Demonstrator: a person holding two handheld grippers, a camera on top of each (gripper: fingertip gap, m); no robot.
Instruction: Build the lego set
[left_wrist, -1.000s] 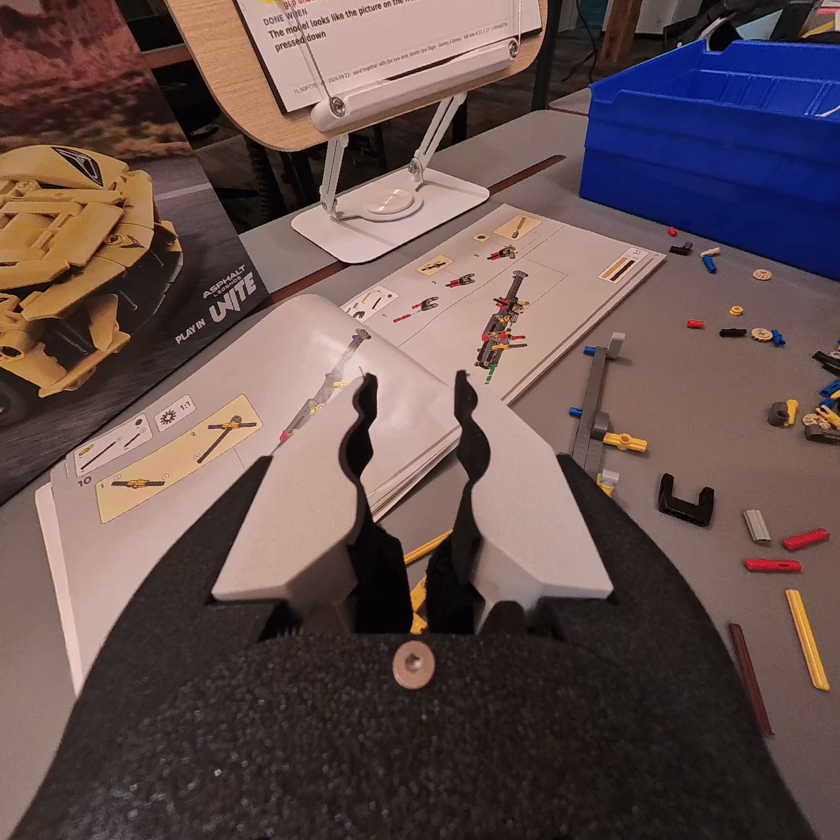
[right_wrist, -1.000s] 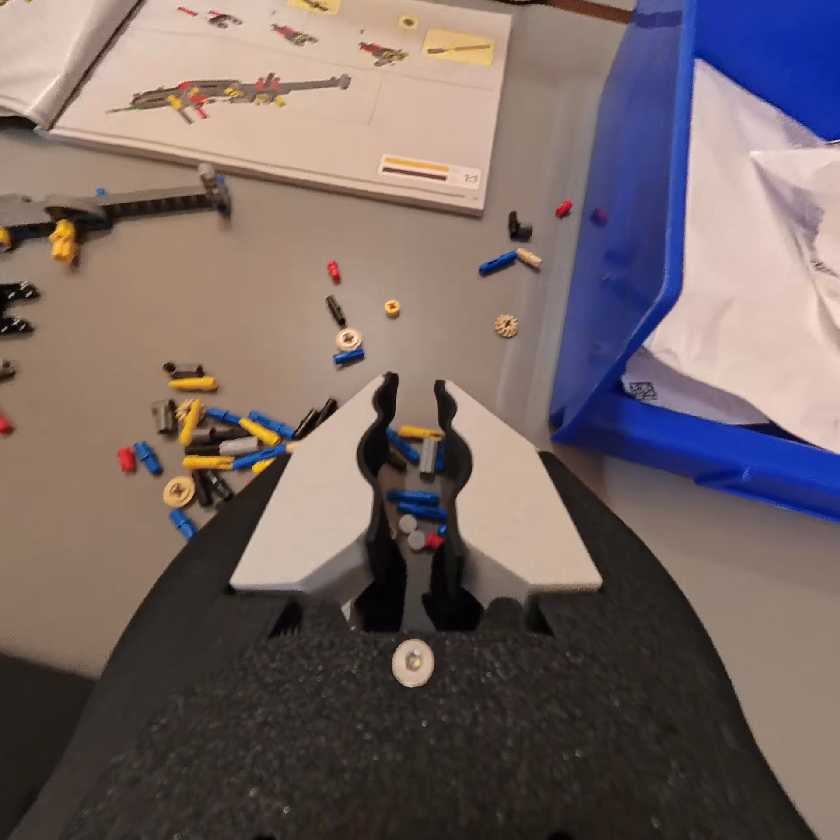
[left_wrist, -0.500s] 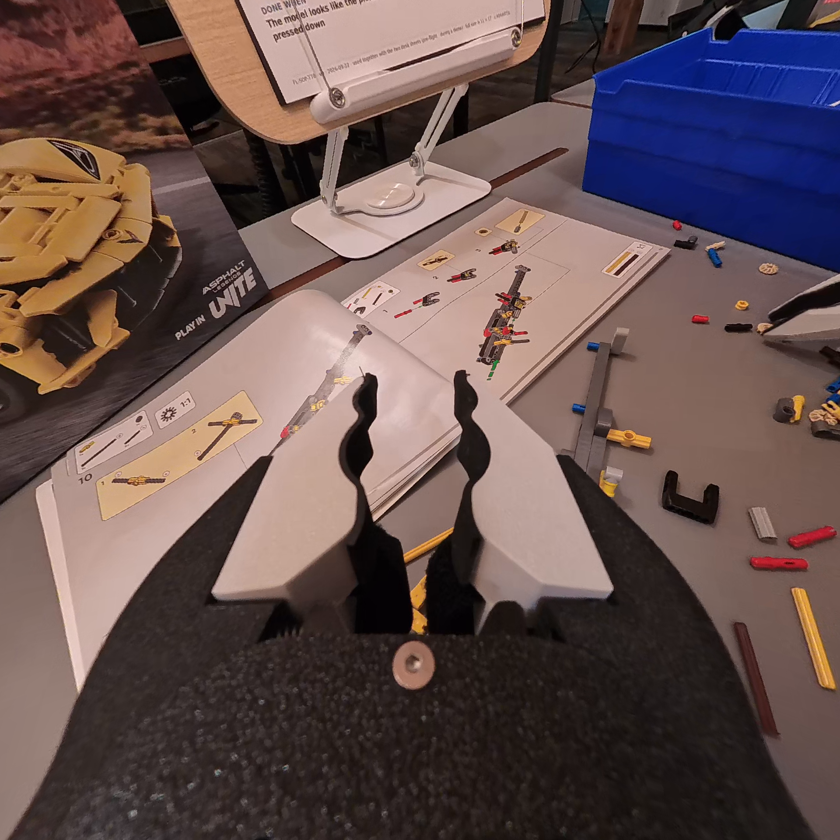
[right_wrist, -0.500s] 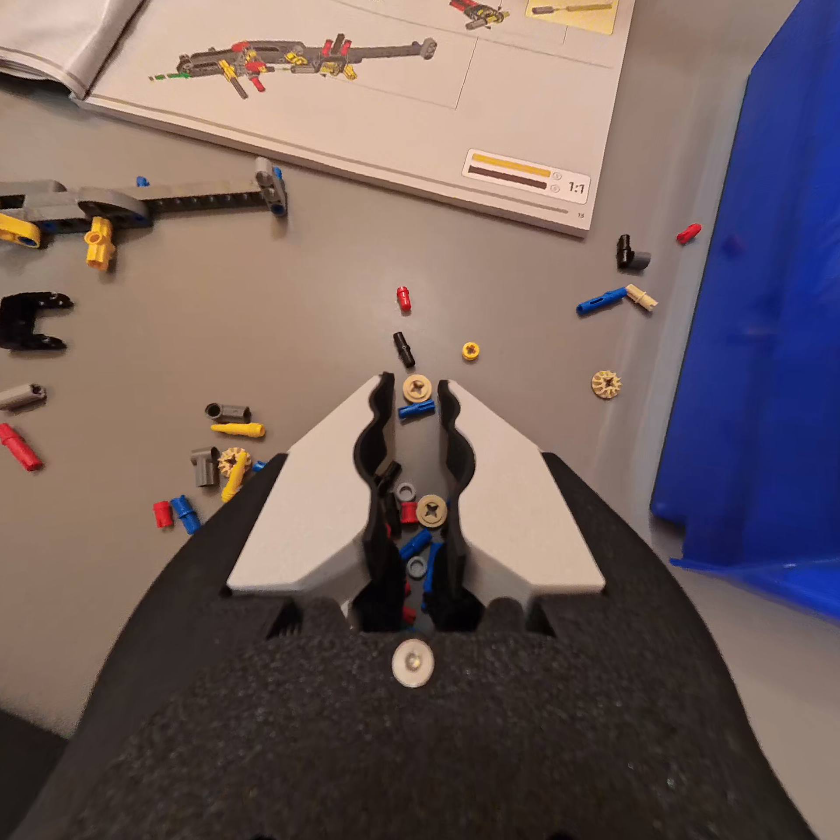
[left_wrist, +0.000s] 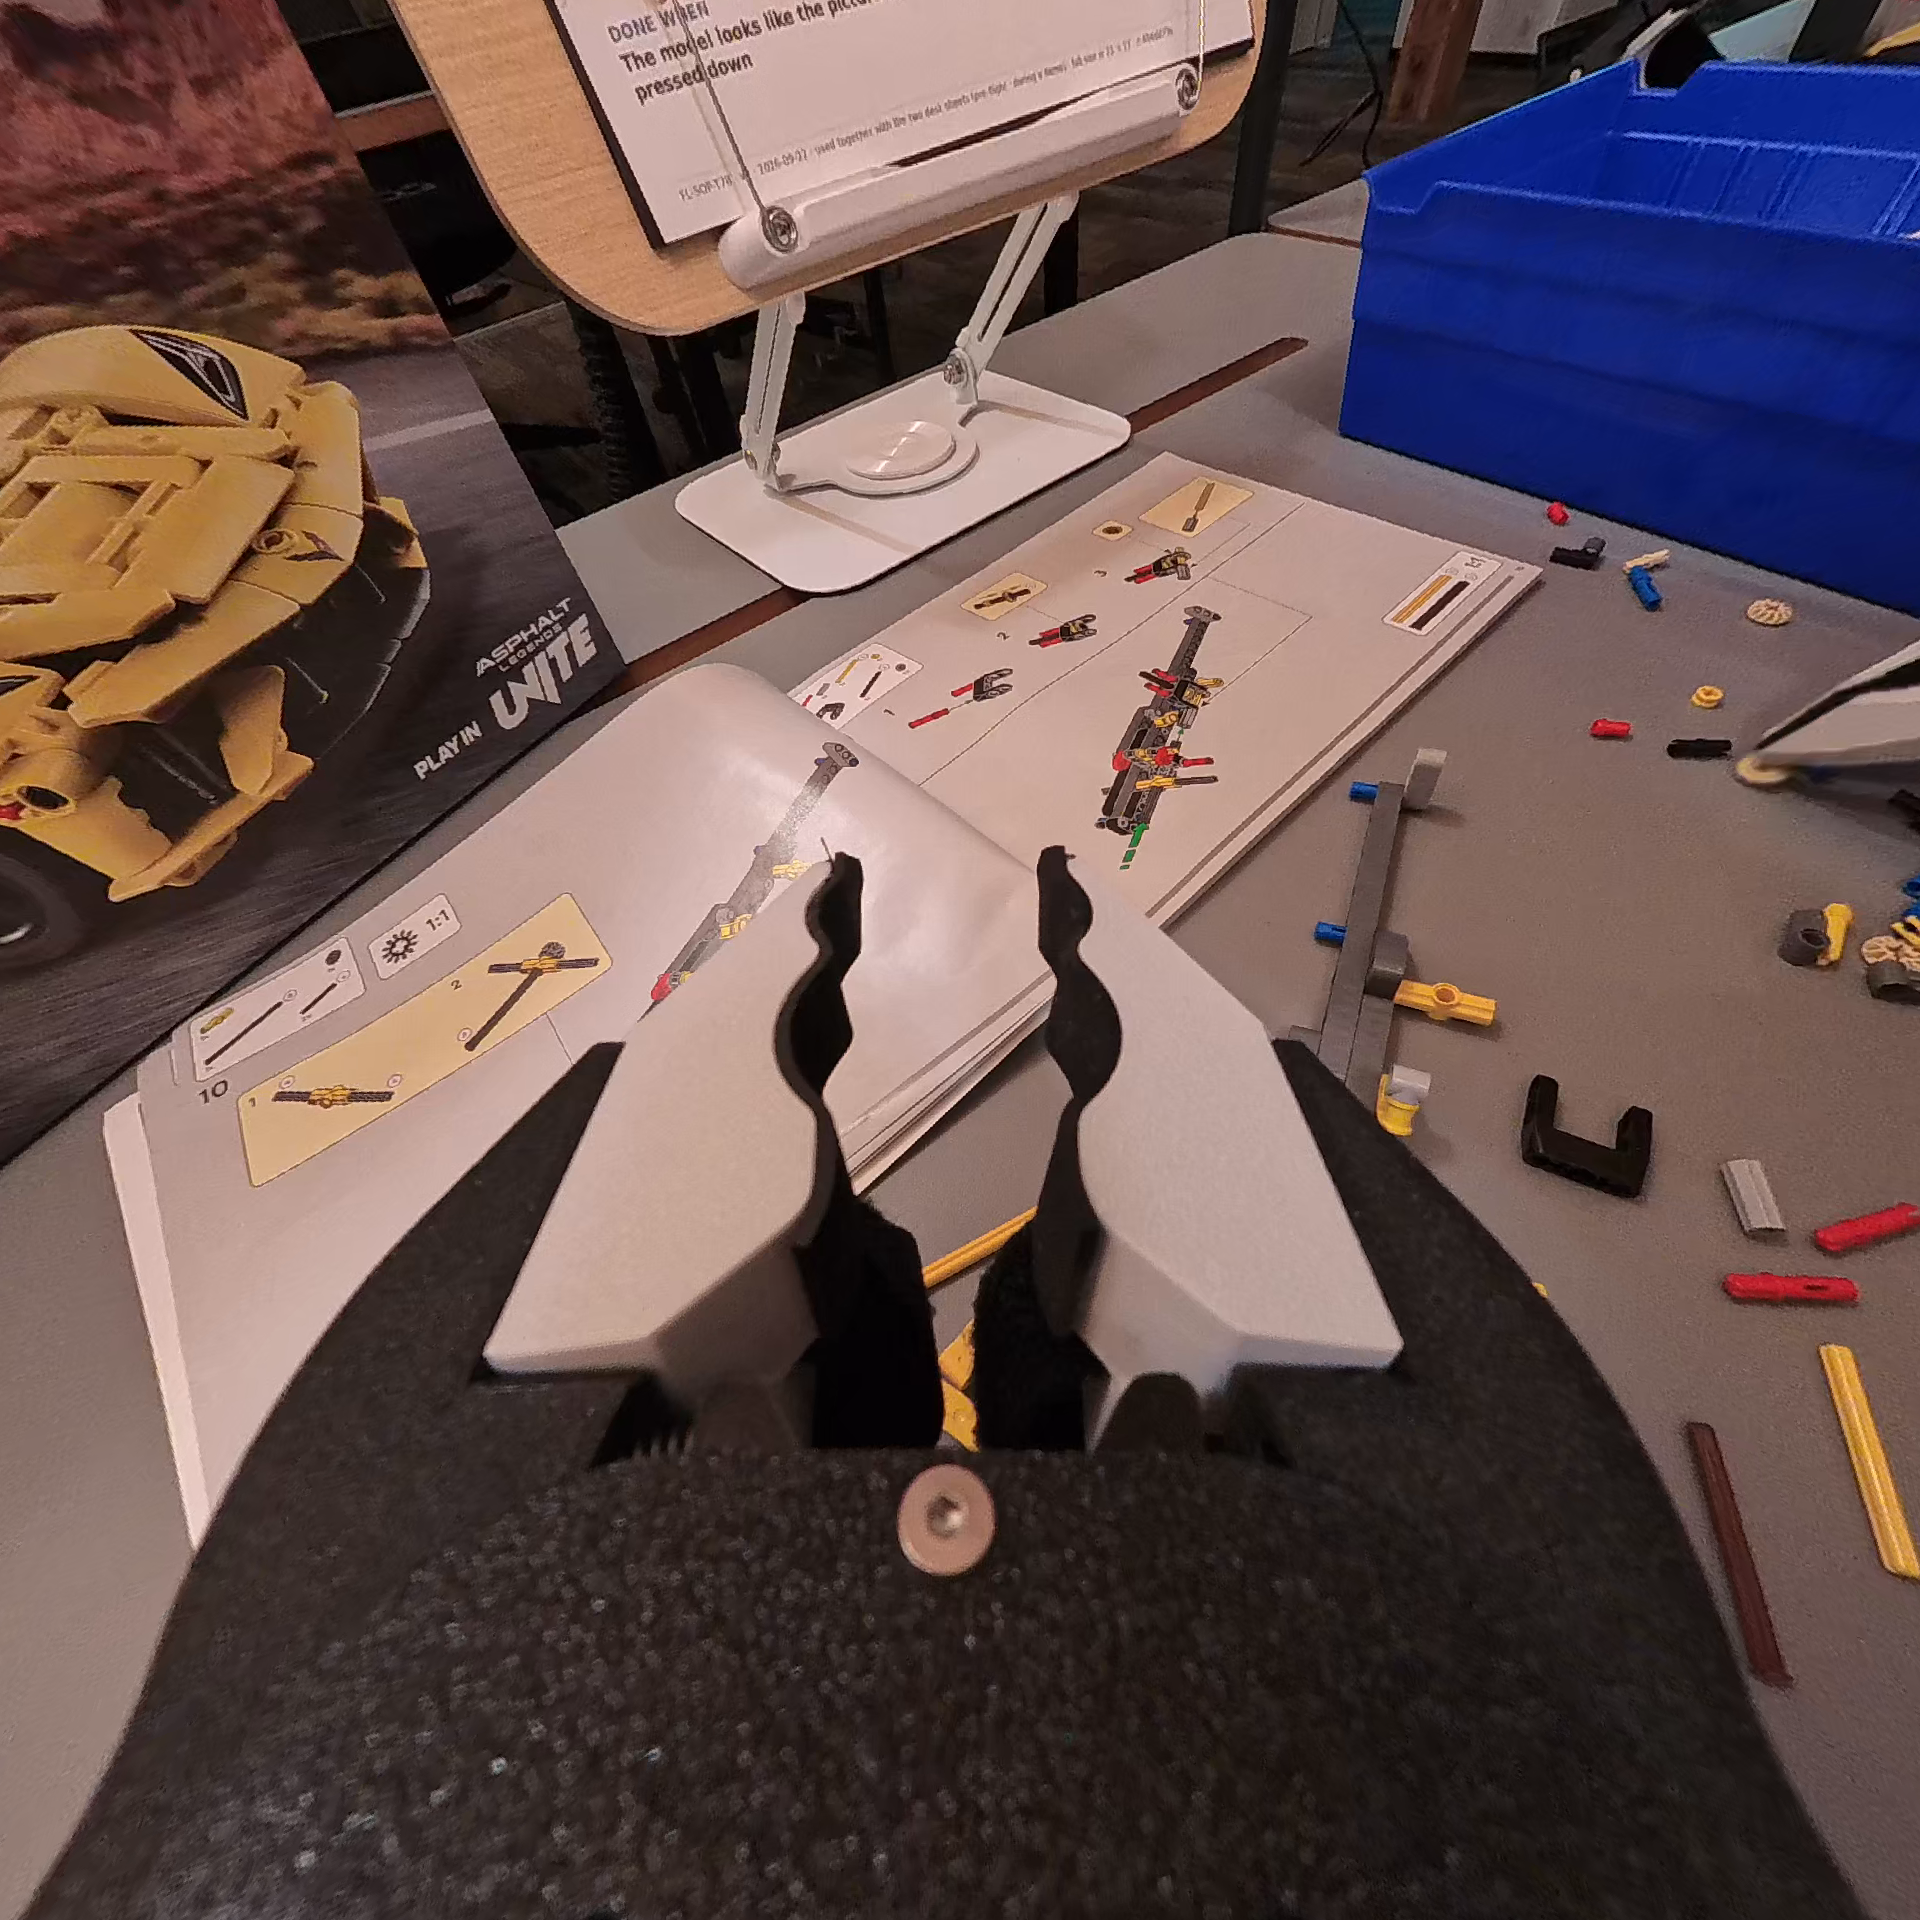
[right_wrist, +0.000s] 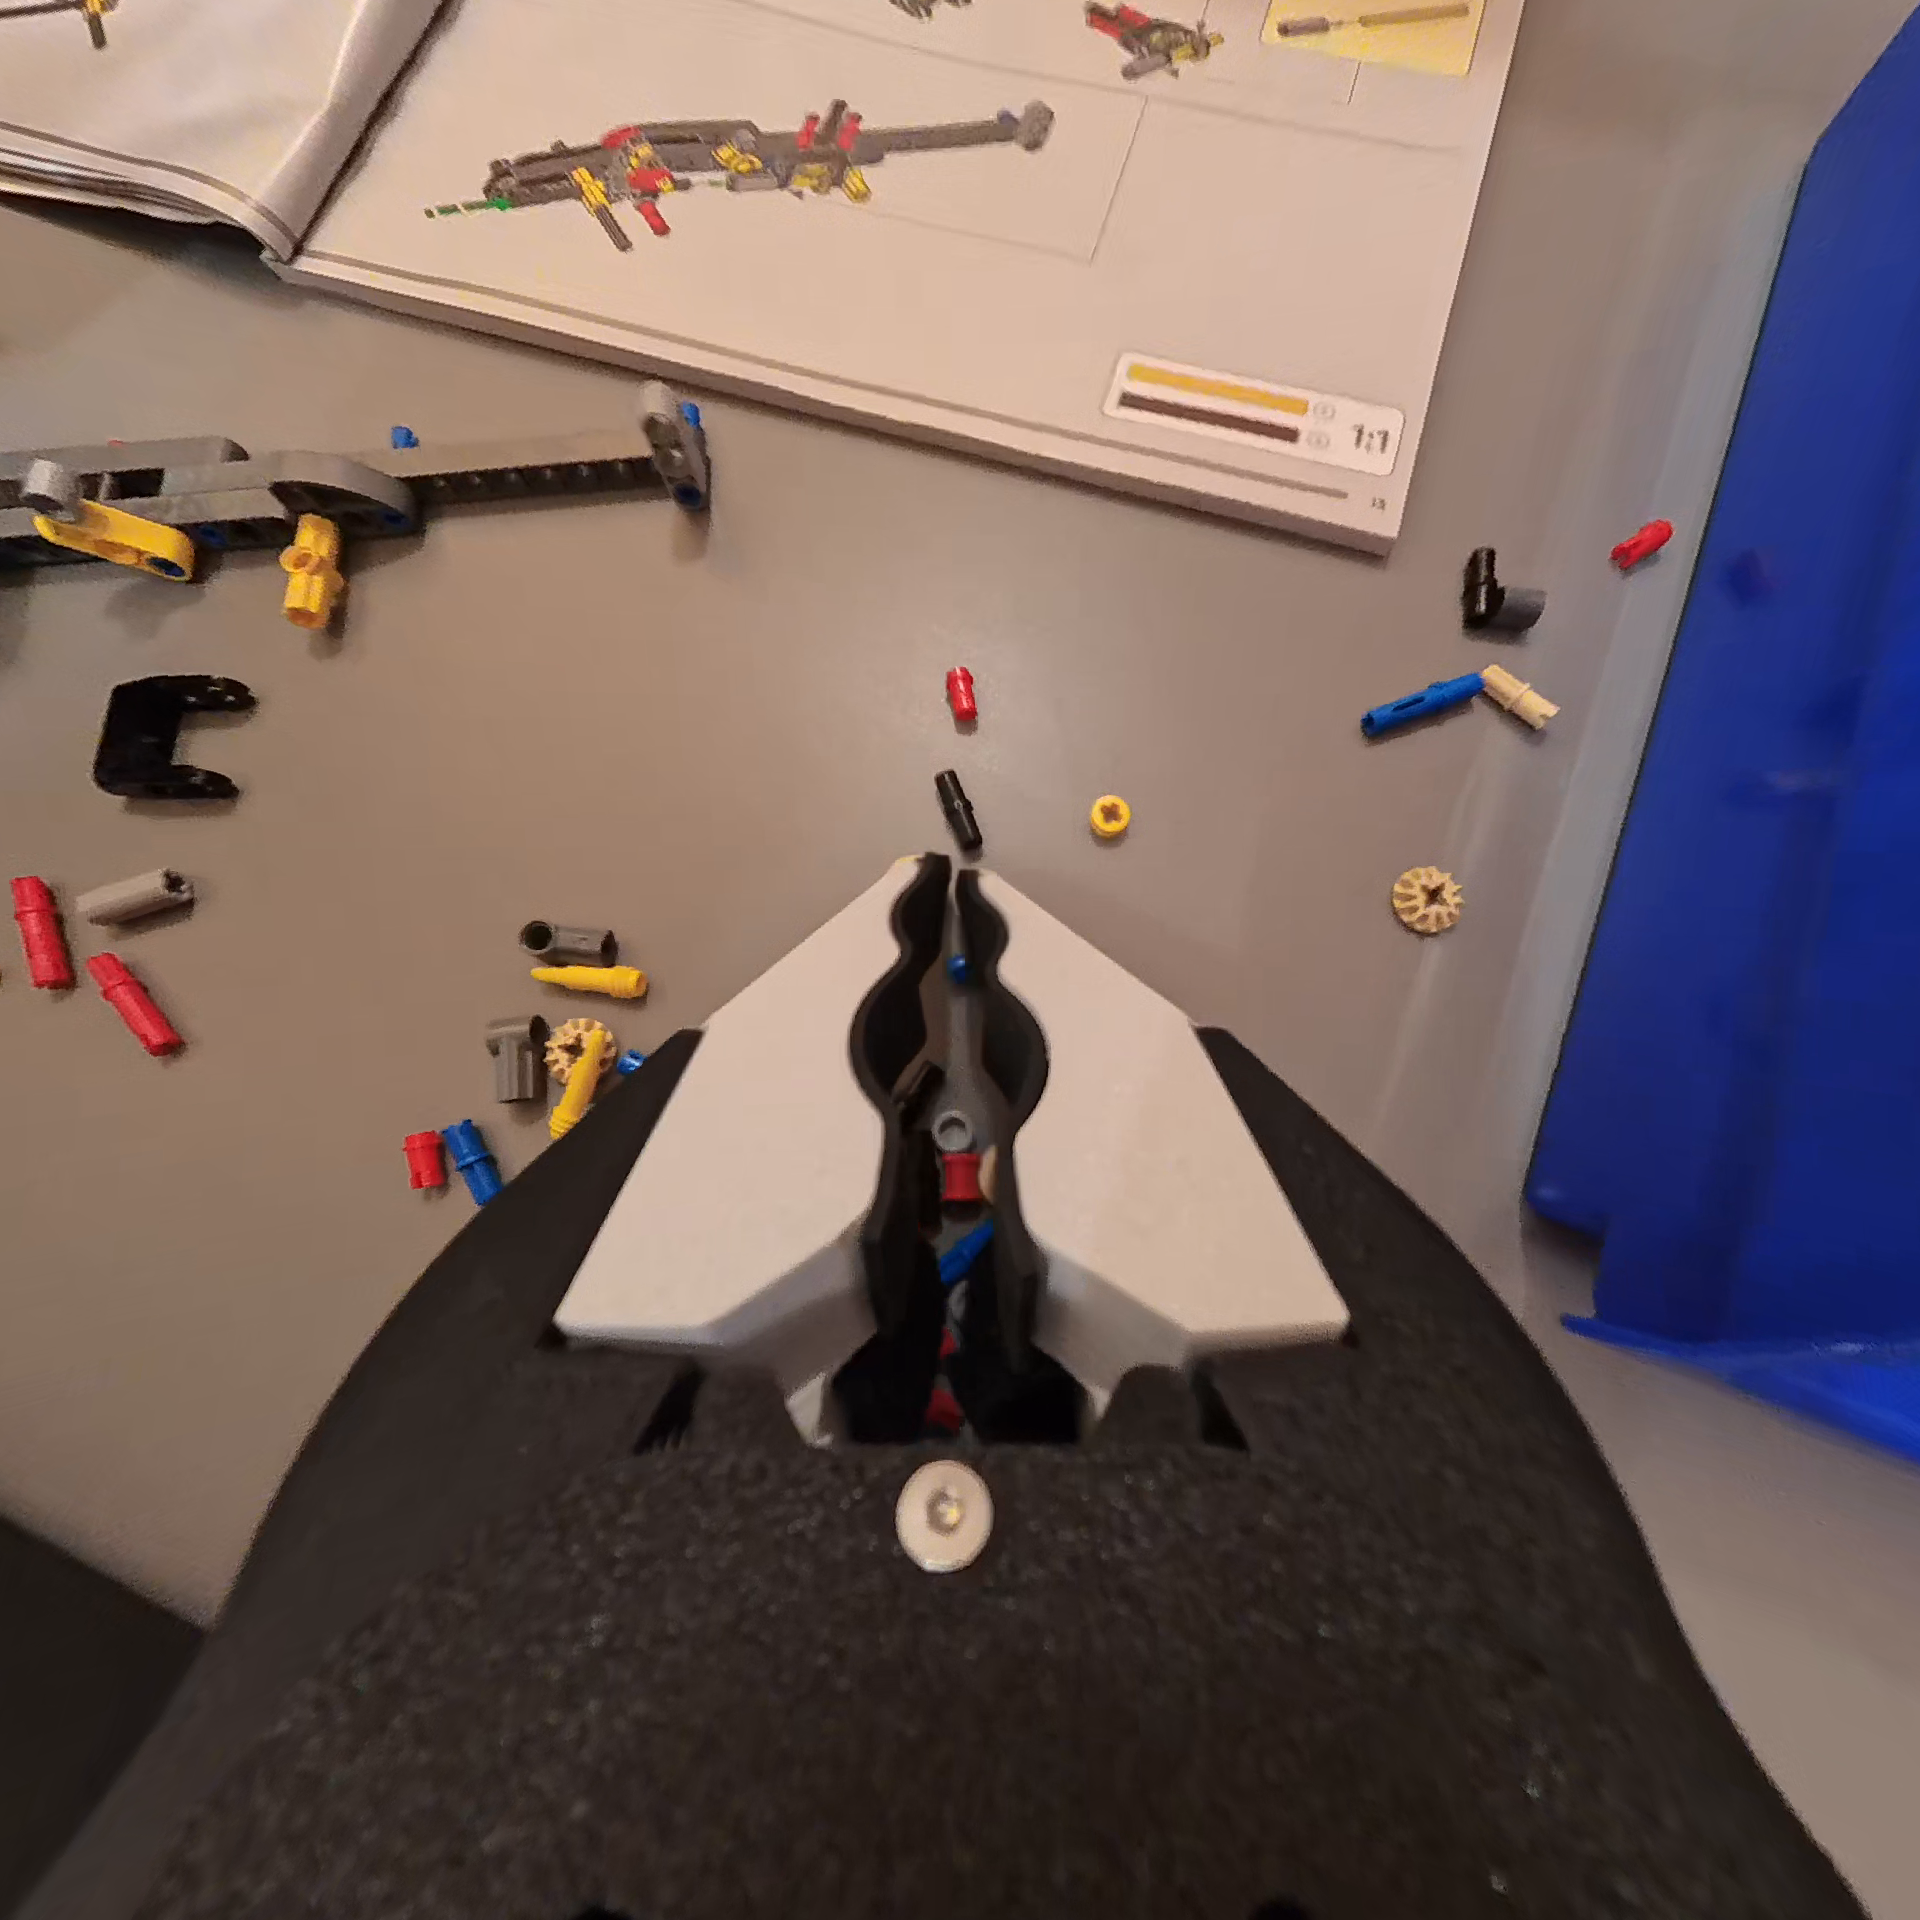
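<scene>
My right gripper (right_wrist: 940, 871) is low over the grey table with its jaws closed on a small tan round piece; only a sliver of it shows at the tips. In the left wrist view the gripper's tip (left_wrist: 1766, 764) shows the tan piece. A blue pin (right_wrist: 957, 968) lies under the fingers. My left gripper (left_wrist: 945, 873) is open and empty above the open instruction booklet (left_wrist: 1299, 644). The part-built grey beam assembly (right_wrist: 468, 483) lies left of the right gripper, also in the left wrist view (left_wrist: 1371, 935).
A black pin (right_wrist: 956, 810), red pin (right_wrist: 961, 693), yellow bush (right_wrist: 1110, 816) and tan gear (right_wrist: 1427, 899) lie just beyond the right gripper. A blue bin (right_wrist: 1766, 831) stands at right. A black U-piece (right_wrist: 156, 738) lies left; the set's box (left_wrist: 208, 520) and a document stand (left_wrist: 904, 468) are behind.
My right gripper moved forward and down over the loose parts and closed its jaws on the tan round piece. My left gripper stayed open and barely moved.
</scene>
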